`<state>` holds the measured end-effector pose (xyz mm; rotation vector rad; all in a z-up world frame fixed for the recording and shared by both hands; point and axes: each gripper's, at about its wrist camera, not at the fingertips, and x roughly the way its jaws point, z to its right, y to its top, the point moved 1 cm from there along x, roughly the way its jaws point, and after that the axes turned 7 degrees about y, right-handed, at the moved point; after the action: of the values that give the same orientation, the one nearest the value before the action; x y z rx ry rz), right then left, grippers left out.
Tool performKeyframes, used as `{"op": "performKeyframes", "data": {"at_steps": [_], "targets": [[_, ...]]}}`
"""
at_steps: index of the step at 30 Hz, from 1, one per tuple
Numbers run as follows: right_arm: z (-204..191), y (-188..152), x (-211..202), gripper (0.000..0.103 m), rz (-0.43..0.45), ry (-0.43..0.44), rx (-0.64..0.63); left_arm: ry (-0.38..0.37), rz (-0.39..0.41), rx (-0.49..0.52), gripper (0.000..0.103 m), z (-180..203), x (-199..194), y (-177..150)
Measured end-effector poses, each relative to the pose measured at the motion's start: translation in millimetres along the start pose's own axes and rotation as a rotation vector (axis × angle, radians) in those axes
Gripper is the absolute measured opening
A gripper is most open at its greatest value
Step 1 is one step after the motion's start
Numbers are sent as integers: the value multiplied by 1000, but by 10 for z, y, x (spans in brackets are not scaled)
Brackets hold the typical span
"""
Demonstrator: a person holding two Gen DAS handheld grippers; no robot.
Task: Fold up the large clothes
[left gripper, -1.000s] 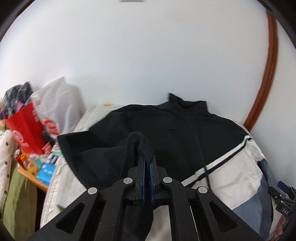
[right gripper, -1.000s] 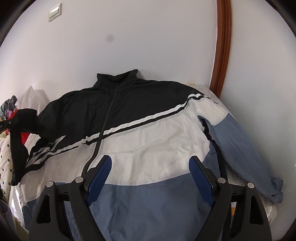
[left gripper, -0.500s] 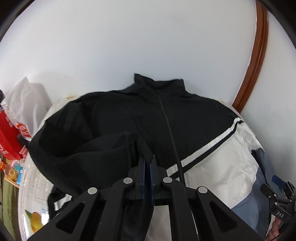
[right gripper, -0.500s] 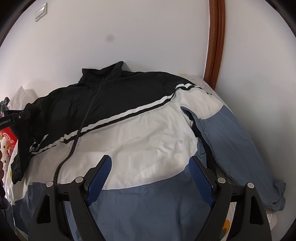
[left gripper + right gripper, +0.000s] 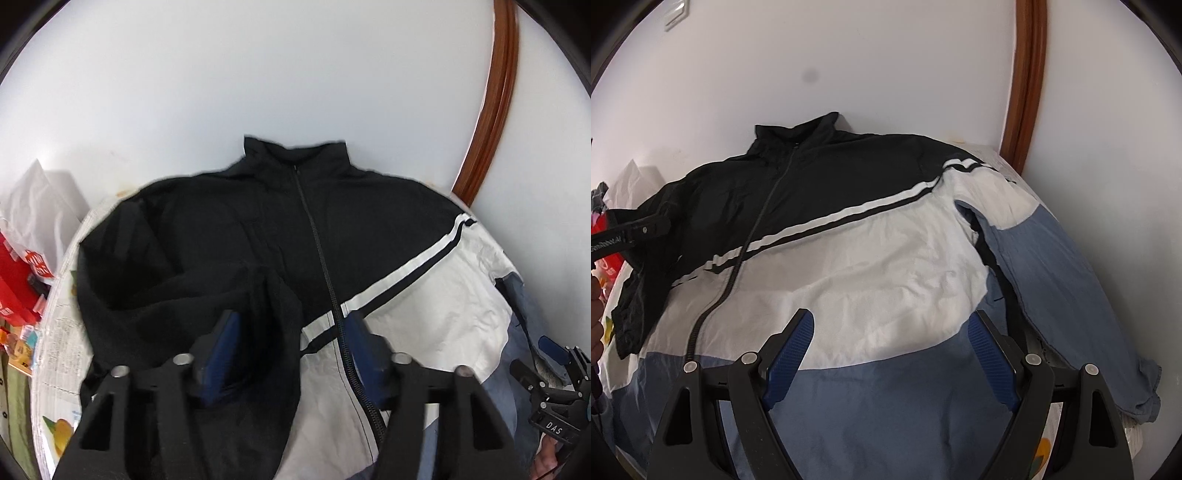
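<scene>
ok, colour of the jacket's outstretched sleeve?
Blue lower sleeve, white at the shoulder; right wrist view.

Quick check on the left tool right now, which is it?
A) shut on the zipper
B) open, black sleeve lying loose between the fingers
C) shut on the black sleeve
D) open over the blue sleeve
B: in the left wrist view the left tool has its blue-padded fingers spread wide, and the black sleeve of the black, white and blue zip-up jacket lies slack between them, unclamped.
</scene>
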<state>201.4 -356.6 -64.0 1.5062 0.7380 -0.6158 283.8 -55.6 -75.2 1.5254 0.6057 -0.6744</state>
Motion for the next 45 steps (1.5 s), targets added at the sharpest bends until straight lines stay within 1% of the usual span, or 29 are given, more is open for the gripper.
{"op": "performKeyframes", "data": {"at_steps": [3, 7, 8, 9, 10, 12, 14, 17, 19, 21, 23, 26, 29, 31, 32, 33, 34, 35, 37, 38, 40, 42, 44, 45], "targets": [[-147, 16, -81, 84, 9, 13, -24, 0, 18, -8, 60, -51, -151, -1], [-382, 51, -176, 84, 19, 32, -53, 7, 54, -29, 64, -228, -352, -31], [-452, 61, -193, 79, 21, 40, -61, 11, 59, -37, 64, -278, -390, -40], [-517, 74, -204, 71, 20, 49, -70, 13, 62, -47, 64, -362, -437, -61], [-603, 89, -204, 66, 15, 63, -79, 15, 65, -55, 65, -414, -461, -71], [-749, 119, -181, 52, 3, 78, -95, 29, 73, -78, 67, -595, -527, -121], [-943, 149, -149, 49, -5, 97, -124, 53, 76, -105, 69, -814, -559, -198], [-1211, 201, -84, 49, -13, 142, -153, 87, 53, -147, 70, -1109, -531, -336], [-1388, 244, -14, 51, -23, 189, -160, 106, 27, -177, 70, -1332, -482, -469], [-1518, 284, 75, 57, -39, 234, -159, 126, -12, -201, 70, -1557, -398, -623], [-1657, 326, 186, 60, -54, 289, -152, 132, -40, -219, 70, -1692, -327, -749], [-1870, 379, 405, 63, -87, 363, -148, 124, -83, -242, 70, -1870, -205, -955], [-2025, 411, 663, 63, -130, 397, -124, 81, -109, -252, 70, -1939, -118, -1120], [-2090, 434, 830, 63, -134, 426, -106, 52, -122, -246, 70, -1929, -62, -1199], [-2117, 450, 923, 60, -139, 434, -92, 43, -128, -243, 70, -1926, -41, -1231], [-2140, 468, 996, 45, -150, 448, -77, 39, -137, -239, 70, -1913, 0, -1265], [-2153, 481, 1057, 33, -165, 469, -62, 37, -144, -234, 70, -1895, 19, -1288], [-2158, 500, 1097, 15, -176, 485, -49, 36, -149, -231, 70, -1881, 40, -1300], [-2109, 556, 1078, 10, -155, 525, -24, 37, -158, -227, 70, -1873, 78, -1333], [-2061, 585, 1041, 7, -135, 535, -9, 40, -162, -225, 70, -1866, 90, -1349], [-1925, 652, 946, 5, -91, 538, 26, 51, -167, -217, 70, -1857, 113, -1369], [-1728, 716, 850, 4, -50, 520, 72, 59, -172, -211, 70, -1855, 122, -1381], [-1510, 766, 771, 4, -11, 467, 106, 59, -172, -212, 70, -1856, 120, -1377], [-1390, 781, 757, 4, -2, 428, 117, 60, -171, -210, 70, -1855, 119, -1374]]}}
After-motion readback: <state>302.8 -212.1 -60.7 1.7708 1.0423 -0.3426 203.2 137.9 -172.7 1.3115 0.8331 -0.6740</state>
